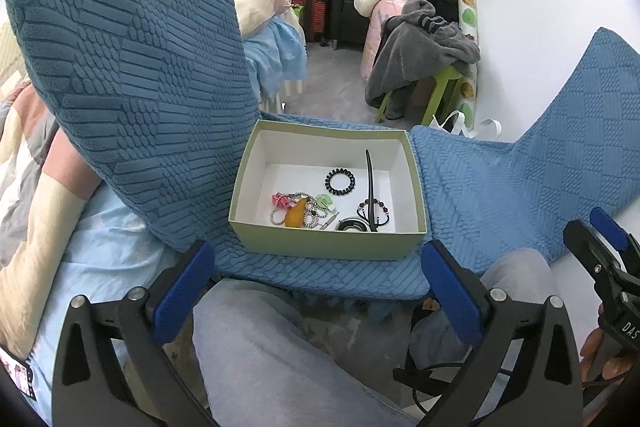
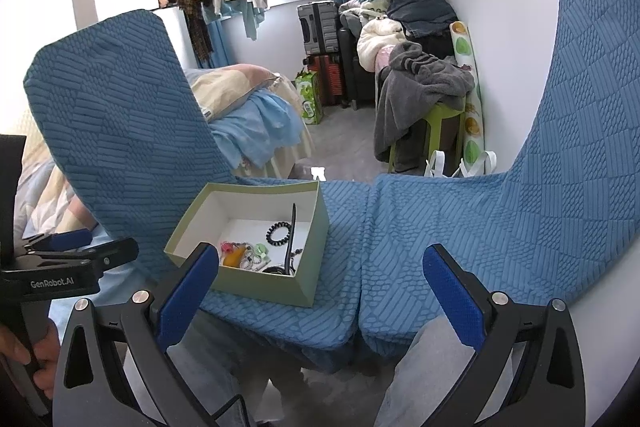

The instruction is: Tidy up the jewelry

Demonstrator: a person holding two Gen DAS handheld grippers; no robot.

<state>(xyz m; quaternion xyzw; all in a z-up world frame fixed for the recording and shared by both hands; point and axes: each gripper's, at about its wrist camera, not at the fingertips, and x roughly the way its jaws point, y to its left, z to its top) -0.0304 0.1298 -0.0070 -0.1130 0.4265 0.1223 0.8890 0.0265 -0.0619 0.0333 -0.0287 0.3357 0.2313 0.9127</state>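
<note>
A green box with a white inside stands on a blue-covered chair seat, just beyond my left gripper. In it lie a black coil hair tie, a long black hair stick, a dark bead bracelet, an orange pendant, a pink clip and a green clip. My left gripper is open and holds nothing. My right gripper is open too and empty, with the box ahead of its left finger. Each gripper shows at the edge of the other's view.
A tall blue chair back rises left of the box. A second blue seat adjoins on the right. The person's jeans-clad knees are below the grippers. Beyond are a bed, a green stool under grey clothing and suitcases.
</note>
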